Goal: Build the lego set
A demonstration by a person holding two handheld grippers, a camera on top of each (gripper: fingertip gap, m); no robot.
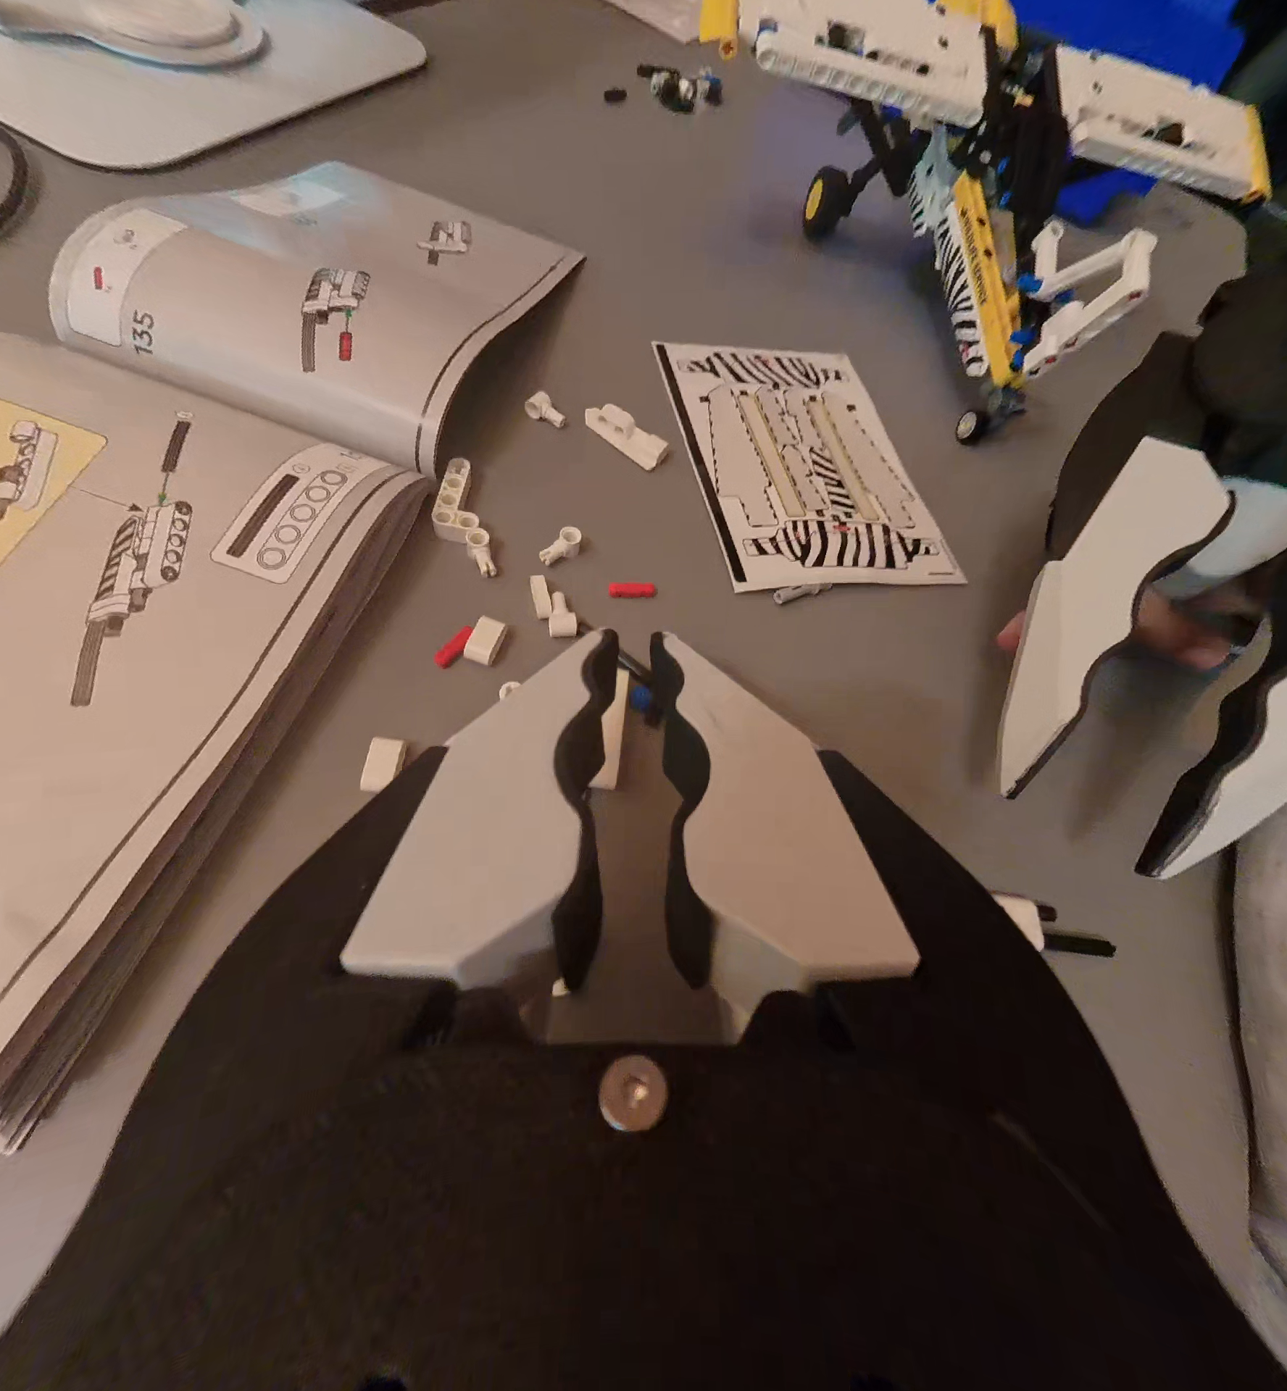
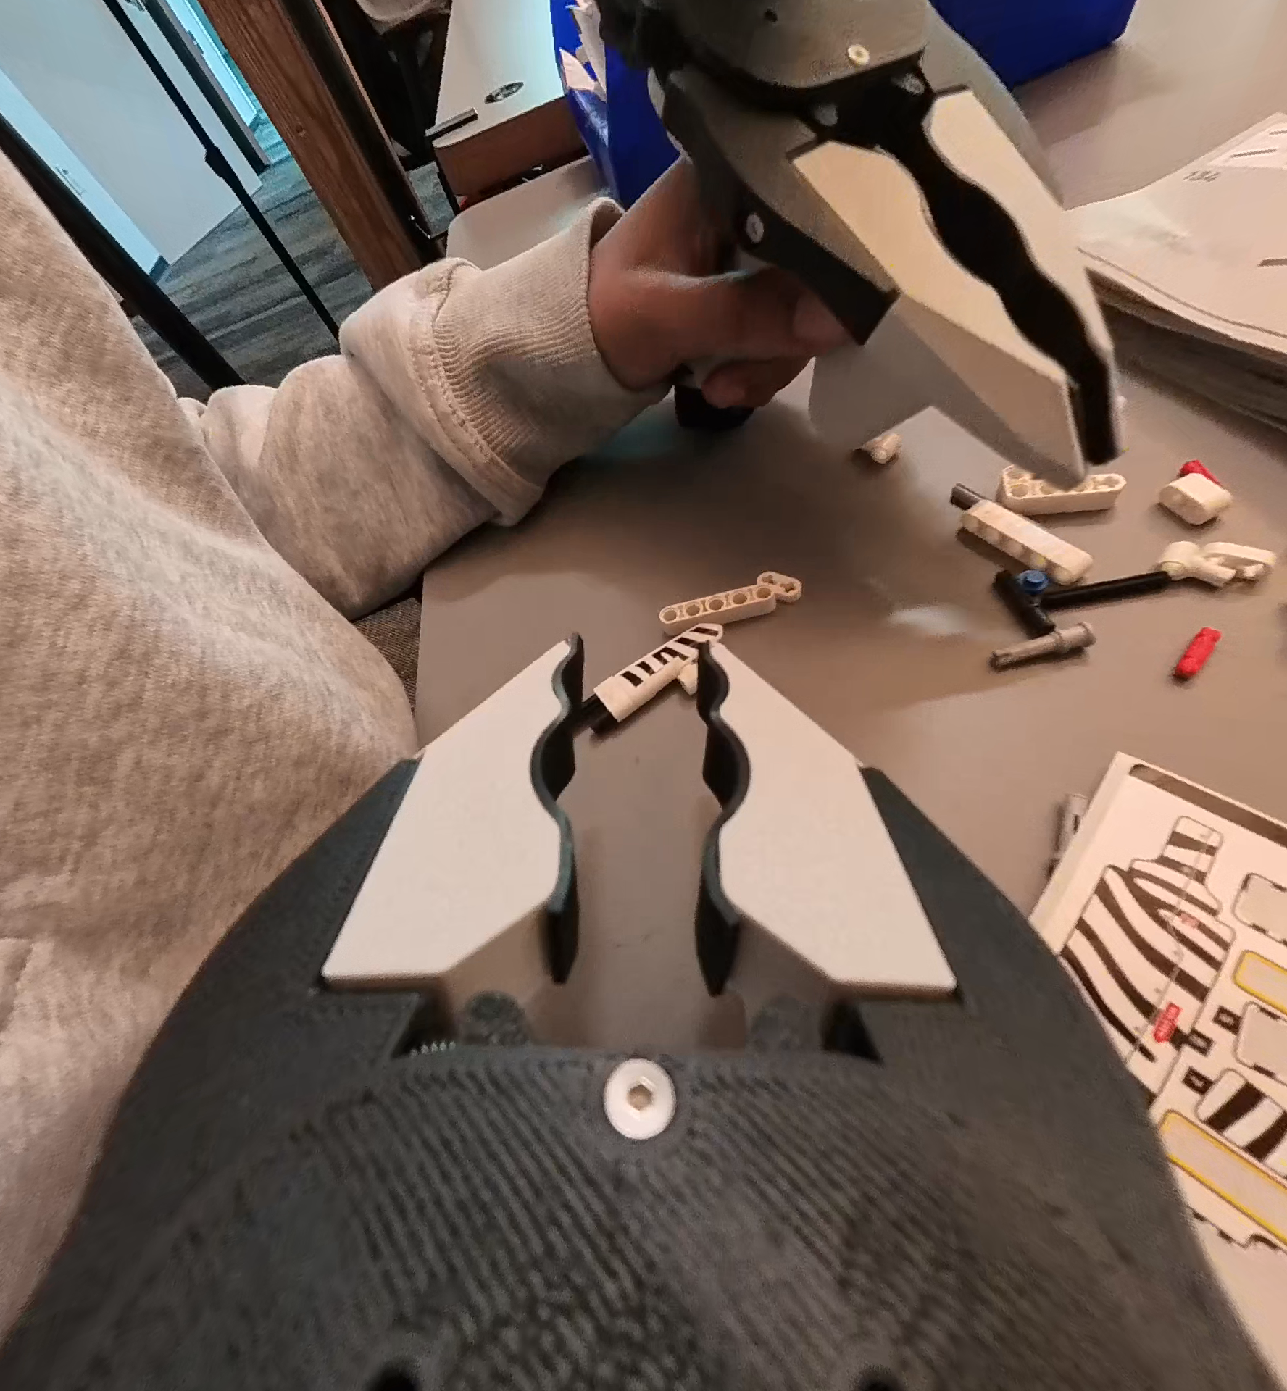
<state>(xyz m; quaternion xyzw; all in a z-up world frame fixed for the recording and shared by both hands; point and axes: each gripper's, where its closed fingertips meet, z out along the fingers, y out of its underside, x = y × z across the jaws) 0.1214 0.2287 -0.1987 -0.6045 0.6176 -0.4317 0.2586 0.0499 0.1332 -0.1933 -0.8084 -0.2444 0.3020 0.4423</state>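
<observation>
My left gripper, nearly pressed together, hovers over a black rod; my right gripper, spread, straddles a striped piece. Either could skid away.

An open instruction booklet lies toward the bench's left edge; its curled upper page carries a printed step number. Small lettering runs along a yellow strip of the model, too blurred to read
</observation>
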